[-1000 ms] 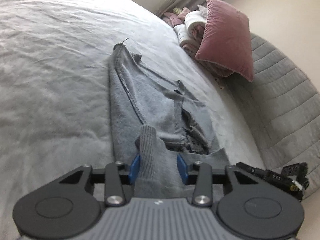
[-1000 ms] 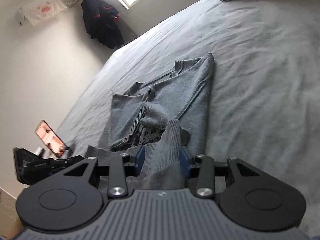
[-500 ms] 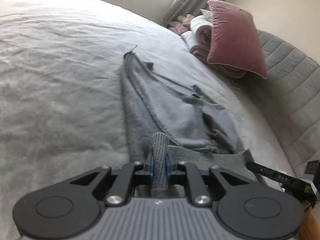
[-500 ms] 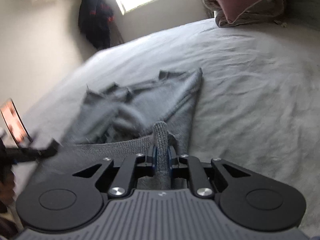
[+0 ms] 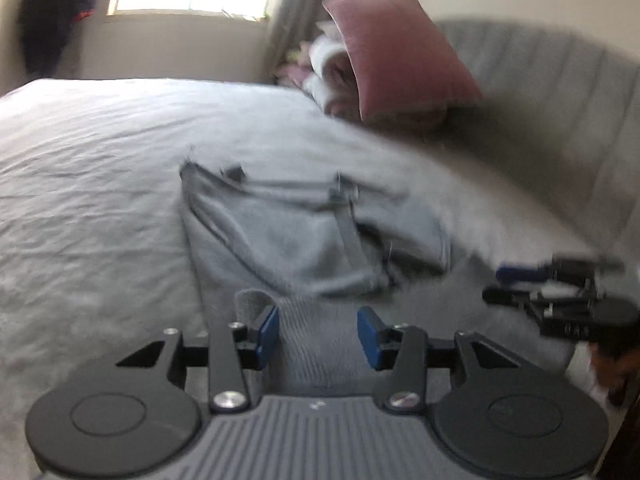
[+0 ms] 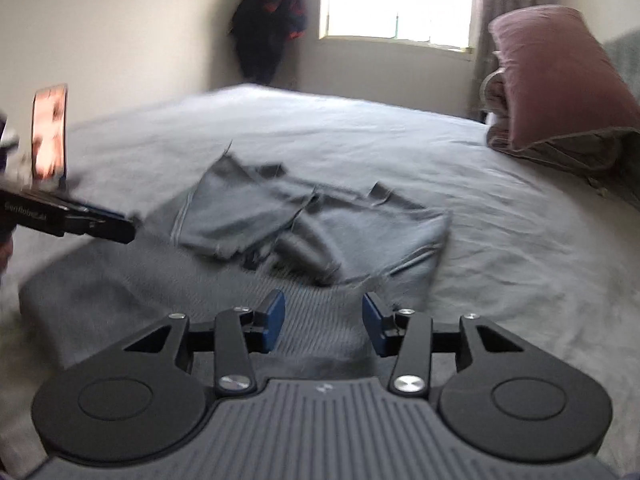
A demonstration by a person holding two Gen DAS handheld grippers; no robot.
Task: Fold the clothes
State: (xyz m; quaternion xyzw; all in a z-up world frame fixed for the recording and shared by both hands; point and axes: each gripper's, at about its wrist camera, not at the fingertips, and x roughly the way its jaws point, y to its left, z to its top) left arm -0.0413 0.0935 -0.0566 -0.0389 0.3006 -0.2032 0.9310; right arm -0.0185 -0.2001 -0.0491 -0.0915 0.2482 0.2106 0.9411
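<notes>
A grey knit sweater (image 5: pixel 280 236) lies on the bed, partly folded, with its ribbed hem nearest to me. In the left wrist view the hem runs flat between the blue pads (image 5: pixel 267 330) of my left gripper (image 5: pixel 318 334). Its jaws are opening and the pads stand clear of the cloth. In the right wrist view the sweater (image 6: pixel 320 224) shows the same way. The ribbed hem lies between the opening jaws of my right gripper (image 6: pixel 324 322), unpressed. Each gripper also shows at the edge of the other's view: the right gripper (image 5: pixel 560 296) and the left gripper (image 6: pixel 80 216).
The bed (image 5: pixel 100 160) has a wrinkled grey sheet. A pink pillow (image 5: pixel 400 52) and bundled cloth lean on the grey padded headboard (image 5: pixel 540 100). A dark jacket (image 6: pixel 268 20) hangs in the corner by the window. A lit phone (image 6: pixel 50 136) sits above the left gripper.
Half a second ago both grippers pinched a bunched strip of the ribbed hem. Both have since spread their jaws, and the hem lies flat. Both views have rolled level.
</notes>
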